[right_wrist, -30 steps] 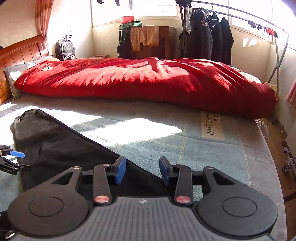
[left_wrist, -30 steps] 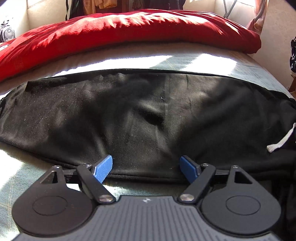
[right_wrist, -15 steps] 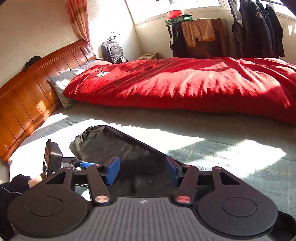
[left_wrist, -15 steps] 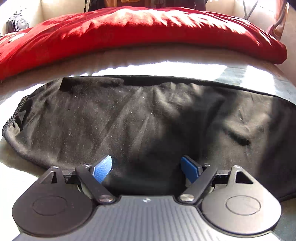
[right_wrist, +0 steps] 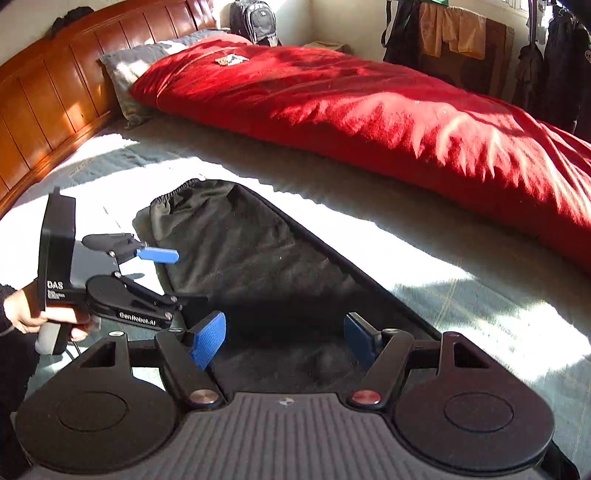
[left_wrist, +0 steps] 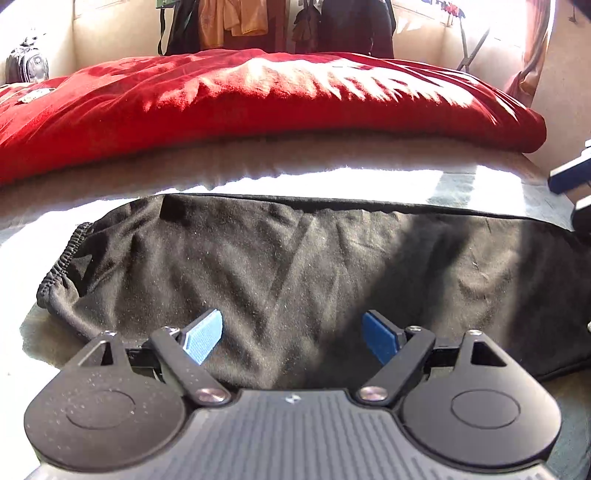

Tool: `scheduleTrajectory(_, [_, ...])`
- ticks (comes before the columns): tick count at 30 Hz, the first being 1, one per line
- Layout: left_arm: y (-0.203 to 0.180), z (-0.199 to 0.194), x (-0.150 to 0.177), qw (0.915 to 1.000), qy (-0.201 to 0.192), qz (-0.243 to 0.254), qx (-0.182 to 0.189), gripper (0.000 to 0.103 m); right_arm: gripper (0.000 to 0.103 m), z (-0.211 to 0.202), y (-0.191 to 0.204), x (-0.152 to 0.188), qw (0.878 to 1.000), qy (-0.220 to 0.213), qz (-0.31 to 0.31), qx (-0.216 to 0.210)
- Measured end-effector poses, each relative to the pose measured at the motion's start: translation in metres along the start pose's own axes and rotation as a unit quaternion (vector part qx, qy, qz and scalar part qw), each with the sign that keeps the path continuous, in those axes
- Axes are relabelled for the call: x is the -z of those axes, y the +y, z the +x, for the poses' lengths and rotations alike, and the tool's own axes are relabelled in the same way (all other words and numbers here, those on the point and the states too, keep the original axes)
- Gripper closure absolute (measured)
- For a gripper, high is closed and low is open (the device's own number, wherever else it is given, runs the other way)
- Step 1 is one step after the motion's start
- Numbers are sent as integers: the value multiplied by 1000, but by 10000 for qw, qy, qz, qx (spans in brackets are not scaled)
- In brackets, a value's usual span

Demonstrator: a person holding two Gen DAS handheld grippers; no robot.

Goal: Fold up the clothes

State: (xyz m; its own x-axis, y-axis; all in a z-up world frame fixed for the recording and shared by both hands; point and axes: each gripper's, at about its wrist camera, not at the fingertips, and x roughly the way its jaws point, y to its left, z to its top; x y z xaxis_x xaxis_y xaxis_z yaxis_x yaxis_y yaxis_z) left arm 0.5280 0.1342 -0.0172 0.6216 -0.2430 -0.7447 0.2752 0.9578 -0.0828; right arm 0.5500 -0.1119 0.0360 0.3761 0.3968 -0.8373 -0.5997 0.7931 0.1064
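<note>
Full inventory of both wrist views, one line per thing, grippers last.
black fabric trousers with elastic cuff: 1, black, flat on the bed, under both grippers
red quilt: 1, red, along the bed's far side
grey-green bed sheet: 1, sunlit, under the trousers
grey pillow: 1, at the headboard
wooden headboard: 1, brown, far left
grey backpack: 1, by the wall
hanging clothes: several, orange and dark, at the wall
person's hand: 1, holding the left gripper's handle
left gripper: blue pads, open, over the trousers
right gripper: blue pads, jaws just opened, nothing clamped
</note>
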Motion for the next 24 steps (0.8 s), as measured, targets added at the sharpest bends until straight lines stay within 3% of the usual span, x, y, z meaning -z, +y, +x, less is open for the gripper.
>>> scheduleTrajectory(3, [11, 22, -21, 9998, -25, -42, 174, 19, 28, 59, 3, 26, 9978, 613, 103, 246])
scheduleTrajectory(5, [19, 39, -32, 9997, -25, -101, 203, 19, 28, 80, -2, 37, 9960, 792, 339, 247])
scheduleTrajectory(9, [50, 75, -51, 9991, -66, -406, 59, 19, 20, 90, -11, 44, 9939, 732, 822, 30])
scheduleTrajectory(14, [108, 110, -61, 9909, -126, -1334, -131, 19, 19, 85, -12, 47, 9938, 656, 894, -73])
scheduleTrajectory(18, [135, 116, -70, 9874, -310, -1473, -479, 19, 18, 86, -15, 48, 9936, 623, 932, -171])
scheduleTrajectory(22, [142, 99, -80, 9855, -273, -1644, -313, 20, 13, 88, -17, 46, 9928, 617, 988, -278])
scheduleTrajectory(24, [135, 84, -77, 9884, -285, -1491, -31, 20, 11, 89, -16, 45, 9931, 605, 963, -287])
